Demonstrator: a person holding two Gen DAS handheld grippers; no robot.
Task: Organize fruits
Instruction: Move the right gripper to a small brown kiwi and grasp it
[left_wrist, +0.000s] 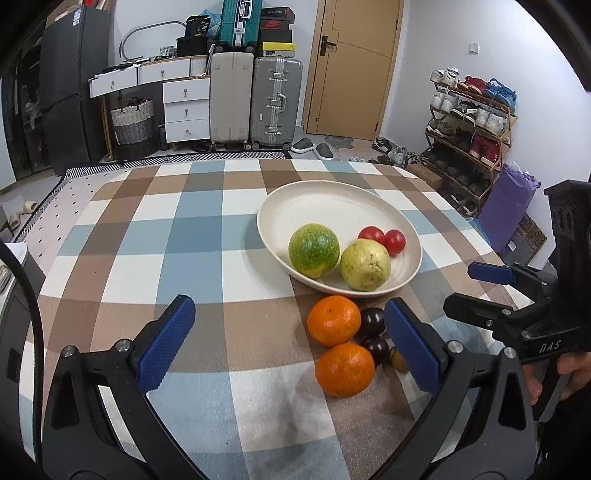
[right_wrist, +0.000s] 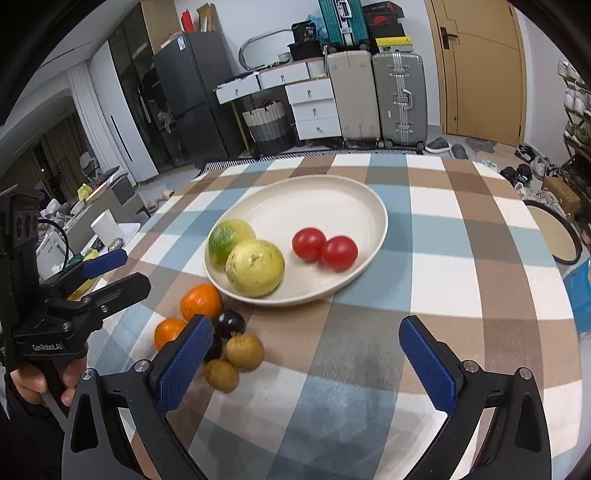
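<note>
On checked cloth (left_wrist: 207, 236) | round cream plate (left_wrist: 317, 199), glossy oranges (left_wrist: 333, 320) beside | both grippers' ribbed fingers (right_wrist: 184, 365) wide apart, empty

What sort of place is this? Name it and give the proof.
Probably a lived-in home, a room by the entrance: suitcases stacked by a door, a loaded shoe rack, a fridge, and a cloth-covered table.
</note>
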